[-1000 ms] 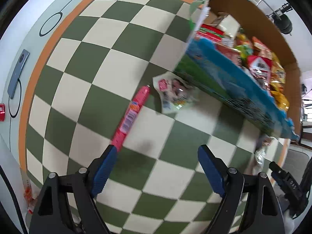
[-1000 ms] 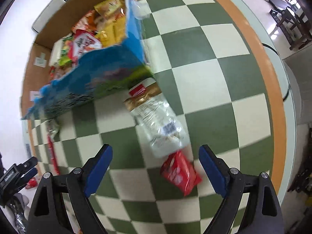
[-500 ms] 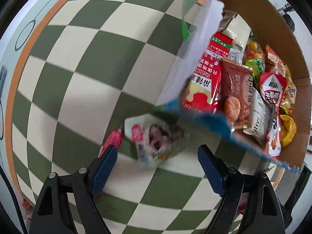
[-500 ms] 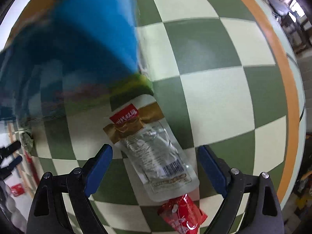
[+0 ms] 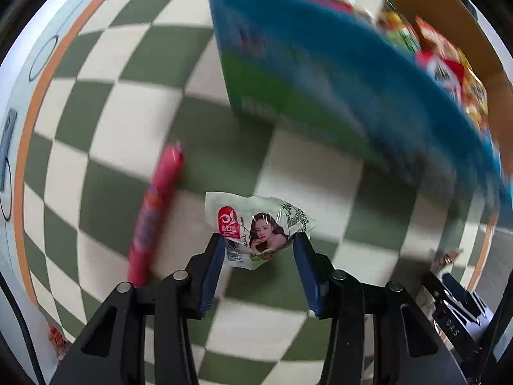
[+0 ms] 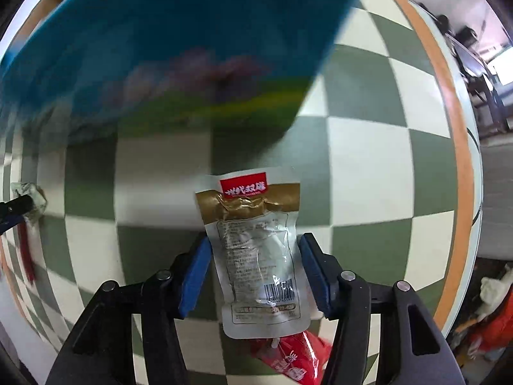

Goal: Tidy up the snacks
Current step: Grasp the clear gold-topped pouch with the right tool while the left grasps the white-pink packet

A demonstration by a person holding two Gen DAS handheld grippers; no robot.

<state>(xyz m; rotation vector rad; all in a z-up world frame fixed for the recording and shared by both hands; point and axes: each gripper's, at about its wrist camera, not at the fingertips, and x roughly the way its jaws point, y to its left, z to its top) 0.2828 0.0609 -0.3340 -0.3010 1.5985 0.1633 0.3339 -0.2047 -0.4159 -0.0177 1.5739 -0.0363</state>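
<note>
**Two grippers closing over two snack packets**

The left hand-held gripper (image 5: 258, 245) points down at the checked surface (image 5: 105, 118). A small crinkled white packet (image 5: 256, 227) with a red logo sits between its blue fingers (image 5: 214, 266). The jaws are closing, and the pads look to be touching the packet's edges, so it seems just gripped.

The right hand-held gripper (image 6: 255, 256) also points down. A clear packet with a gold and red top (image 6: 256, 250) lies flat between its fingers (image 6: 194, 272). These jaws are closing too, but small gaps show on both sides, so it is not gripped.

A long pink stick snack (image 5: 154, 215) lies left of the white packet. A red packet (image 6: 295, 356) peeks out under the clear packet's near end. The big blue box (image 5: 320, 73), full of snacks, stands just behind the white packet, blurred.
</note>
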